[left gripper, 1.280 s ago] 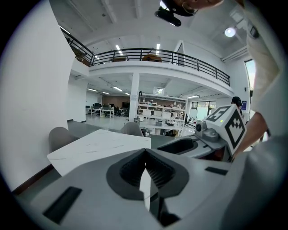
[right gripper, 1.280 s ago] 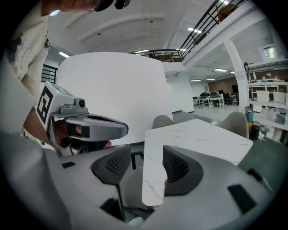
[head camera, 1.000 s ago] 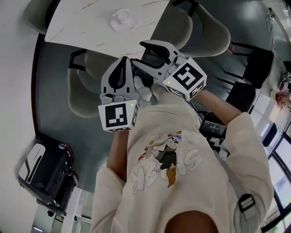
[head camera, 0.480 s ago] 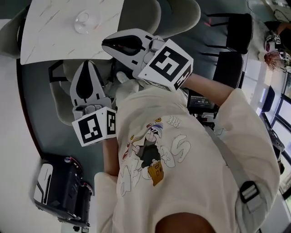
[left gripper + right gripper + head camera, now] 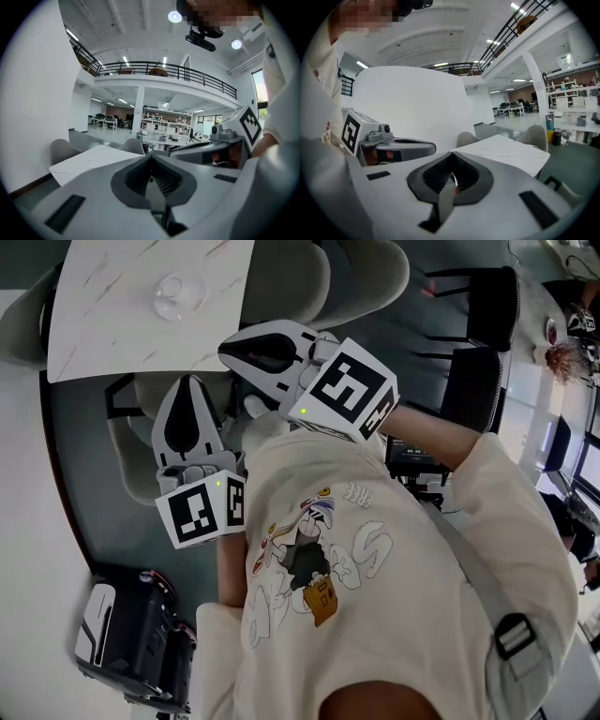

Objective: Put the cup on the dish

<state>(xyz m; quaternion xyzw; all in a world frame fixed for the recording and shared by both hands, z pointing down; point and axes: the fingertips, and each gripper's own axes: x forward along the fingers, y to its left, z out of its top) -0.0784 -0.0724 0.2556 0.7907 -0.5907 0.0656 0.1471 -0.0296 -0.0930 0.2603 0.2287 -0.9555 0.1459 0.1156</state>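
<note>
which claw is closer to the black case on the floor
Left. The left claw sits just above the black case in the head view; the right claw is farther up and right.

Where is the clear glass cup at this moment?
The clear glass cup stands at the head view's upper left, on the white marble table, beyond the left gripper.

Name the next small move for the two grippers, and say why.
Probably just lower both to rest. The left gripper is shut and empty; the right gripper has just been closing, on nothing. Both hang short of the marble table, where the clear glassware stands alone, seemingly cup on dish already, though it is too small to be sure.
</note>
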